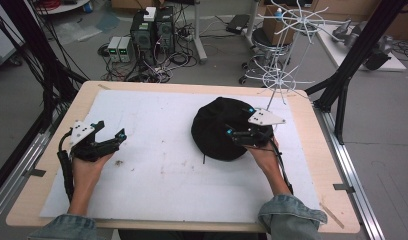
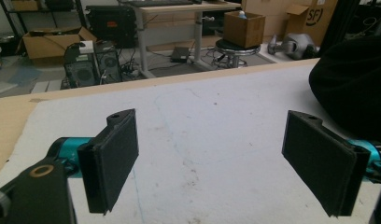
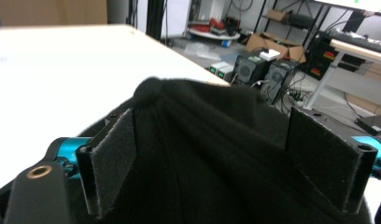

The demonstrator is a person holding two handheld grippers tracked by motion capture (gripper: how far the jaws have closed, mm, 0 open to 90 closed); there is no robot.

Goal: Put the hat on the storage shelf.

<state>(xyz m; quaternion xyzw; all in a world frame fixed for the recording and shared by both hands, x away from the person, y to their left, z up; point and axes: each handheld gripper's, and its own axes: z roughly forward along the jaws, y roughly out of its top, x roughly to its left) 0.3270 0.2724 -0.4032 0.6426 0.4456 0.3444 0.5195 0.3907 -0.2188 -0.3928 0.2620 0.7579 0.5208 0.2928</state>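
A black fabric hat (image 1: 214, 127) lies in a rounded heap on the white mat (image 1: 157, 160), right of centre. My right gripper (image 1: 239, 121) reaches into its right side from the near right. In the right gripper view the hat (image 3: 212, 135) bulges up between the two wide-set pads (image 3: 111, 158) and I see no squeeze on it. My left gripper (image 1: 112, 130) rests near the mat's left edge, open, with bare mat between its pads (image 2: 114, 163). The hat's edge (image 2: 352, 79) shows at the far right of the left gripper view.
The mat covers most of a wooden table (image 1: 39, 170). A white wire rack (image 1: 282, 75) stands at the table's far right corner. Black frame posts (image 1: 352, 65) rise to the right, and computers and cables (image 1: 152, 35) crowd the floor beyond the far edge.
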